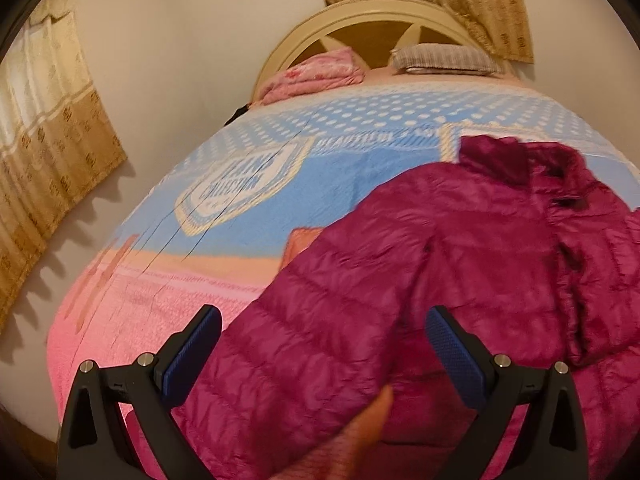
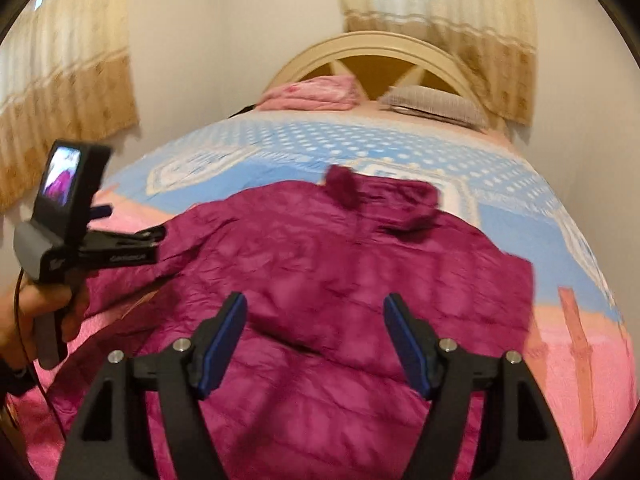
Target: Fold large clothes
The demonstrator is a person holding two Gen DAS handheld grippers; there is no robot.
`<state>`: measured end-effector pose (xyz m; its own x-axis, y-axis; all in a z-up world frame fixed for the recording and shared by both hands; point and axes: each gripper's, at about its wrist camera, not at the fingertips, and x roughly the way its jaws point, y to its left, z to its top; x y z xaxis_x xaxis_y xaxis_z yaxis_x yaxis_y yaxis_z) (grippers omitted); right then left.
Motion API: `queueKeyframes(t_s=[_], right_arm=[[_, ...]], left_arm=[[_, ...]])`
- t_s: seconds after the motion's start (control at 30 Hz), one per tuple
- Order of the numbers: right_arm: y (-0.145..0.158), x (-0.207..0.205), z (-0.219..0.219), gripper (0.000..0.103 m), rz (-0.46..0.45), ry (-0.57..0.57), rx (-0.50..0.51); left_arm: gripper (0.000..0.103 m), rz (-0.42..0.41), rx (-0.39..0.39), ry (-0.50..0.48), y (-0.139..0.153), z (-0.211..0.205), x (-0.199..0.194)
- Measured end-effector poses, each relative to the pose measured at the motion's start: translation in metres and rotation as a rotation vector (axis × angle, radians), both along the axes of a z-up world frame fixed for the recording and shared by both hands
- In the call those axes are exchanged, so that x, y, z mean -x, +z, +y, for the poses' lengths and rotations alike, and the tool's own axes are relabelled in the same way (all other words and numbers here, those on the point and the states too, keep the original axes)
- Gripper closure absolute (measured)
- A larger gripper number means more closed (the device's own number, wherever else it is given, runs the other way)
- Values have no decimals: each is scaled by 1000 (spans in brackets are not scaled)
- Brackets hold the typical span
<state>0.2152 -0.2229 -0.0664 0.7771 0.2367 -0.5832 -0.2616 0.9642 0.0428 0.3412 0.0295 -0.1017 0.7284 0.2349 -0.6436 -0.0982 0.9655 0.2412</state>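
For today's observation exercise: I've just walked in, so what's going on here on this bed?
A person is folding a magenta puffer jacket spread on the bedspread. The left gripper hangs over one sleeve, jaws wide apart and gripping nothing. The right gripper is above the jacket's body, jaws also open and empty. No neat fold shows yet. A pink blanket and a pillow lie by the headboard.

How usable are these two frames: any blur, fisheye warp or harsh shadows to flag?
Left wrist view: jacket and bedspread lettering smeared by motion, the tool's pads sharp; curtain throws a scalloped shadow on the wall. Right wrist view: stronger blur over the jacket and curtains; bed edge bowed by the fisheye, corners vignetted black. Both are warm and dim, without glare.
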Motion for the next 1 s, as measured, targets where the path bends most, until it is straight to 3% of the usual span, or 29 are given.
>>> queueKeyframes(t_s=[0.27,0.47,0.63,0.7,0.77,0.83,0.93,1.0], right_arm=[[-39,-40,-97,30,95,-376,83],[-59,-55,-98,30,113,-400,131],[-66,-57,-105,30,120,-388,94],[-71,-58,-106,28,119,-380,96],[-74,-58,-108,27,123,-375,95],[-76,-57,-110,27,128,-376,86],[-77,-56,-110,27,130,-378,75],[-75,-54,-108,27,126,-370,78]], left_arm=[[1,7,32,-111,7,-66,-3],[1,52,7,-220,-10,-124,-13],[3,84,15,-262,-29,-145,-25],[24,82,11,-292,-33,-152,-23],[51,107,13,-318,-38,-157,-25],[63,129,43,-332,-41,-159,-26],[90,134,60,-378,-41,-166,-23],[96,107,40,-388,-37,-169,-18]])
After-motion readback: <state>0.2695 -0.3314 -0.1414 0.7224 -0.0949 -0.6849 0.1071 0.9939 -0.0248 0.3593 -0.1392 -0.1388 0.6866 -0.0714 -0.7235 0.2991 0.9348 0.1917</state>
